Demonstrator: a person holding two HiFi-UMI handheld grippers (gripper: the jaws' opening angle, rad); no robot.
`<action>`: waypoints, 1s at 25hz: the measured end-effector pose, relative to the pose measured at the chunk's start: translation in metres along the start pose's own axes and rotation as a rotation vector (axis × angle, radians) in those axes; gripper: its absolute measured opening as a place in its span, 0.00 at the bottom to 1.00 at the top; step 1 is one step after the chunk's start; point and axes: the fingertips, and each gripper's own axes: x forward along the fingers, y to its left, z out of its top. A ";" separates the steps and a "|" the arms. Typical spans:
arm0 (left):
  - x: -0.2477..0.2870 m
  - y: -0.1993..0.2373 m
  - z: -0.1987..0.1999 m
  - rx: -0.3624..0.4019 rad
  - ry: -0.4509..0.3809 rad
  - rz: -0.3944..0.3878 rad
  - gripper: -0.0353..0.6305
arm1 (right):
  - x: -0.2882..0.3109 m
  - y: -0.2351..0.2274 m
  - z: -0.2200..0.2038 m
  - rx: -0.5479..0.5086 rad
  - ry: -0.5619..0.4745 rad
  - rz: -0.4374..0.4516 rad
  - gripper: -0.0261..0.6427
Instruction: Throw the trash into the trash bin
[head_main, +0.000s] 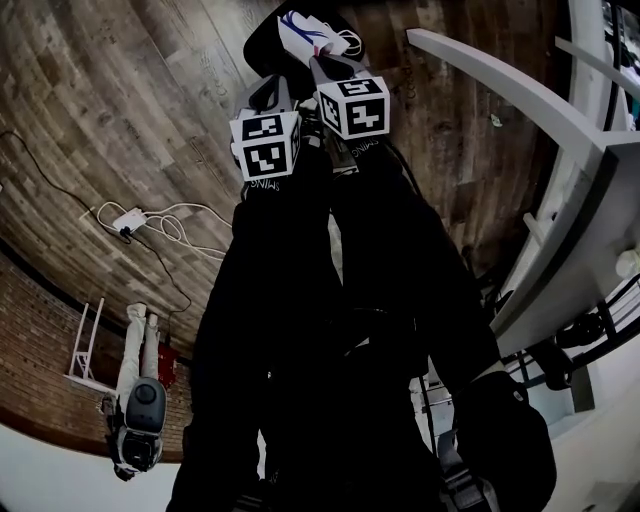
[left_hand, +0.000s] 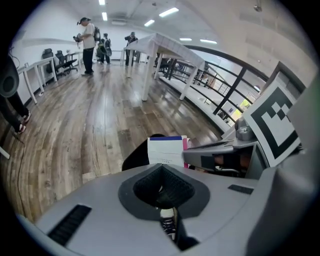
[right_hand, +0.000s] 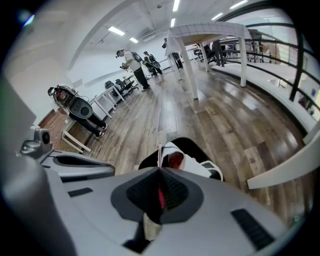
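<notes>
Both grippers hang side by side over the black trash bin (head_main: 262, 40) on the wooden floor. My left gripper (head_main: 272, 95) is shut on a flat white packet (left_hand: 167, 150) with a blue top edge and a pink side, which sticks out past the fingertips above the bin (left_hand: 136, 156). A thin strip of it shows in the slot between the jaws. My right gripper (head_main: 328, 68) is shut on a crumpled white wrapper (right_hand: 176, 157) with a red patch, held over the bin's mouth (right_hand: 200, 146). From the head view the white trash (head_main: 308, 35) covers part of the opening.
A white table (head_main: 560, 140) stands close on the right, with a railing beyond it. A power strip with cables (head_main: 130, 222) lies on the floor at left, below it a grey machine (head_main: 140, 425) by a brick wall. People (left_hand: 89, 42) stand far off.
</notes>
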 end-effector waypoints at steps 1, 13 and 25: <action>0.003 0.000 -0.001 0.001 0.001 -0.002 0.05 | 0.003 -0.002 -0.002 0.000 0.001 0.000 0.07; 0.009 0.006 -0.006 -0.017 0.014 -0.001 0.05 | 0.008 -0.006 -0.016 0.014 0.032 0.006 0.15; -0.035 -0.022 0.026 0.006 -0.008 -0.003 0.05 | -0.073 0.010 0.017 0.002 -0.054 -0.007 0.09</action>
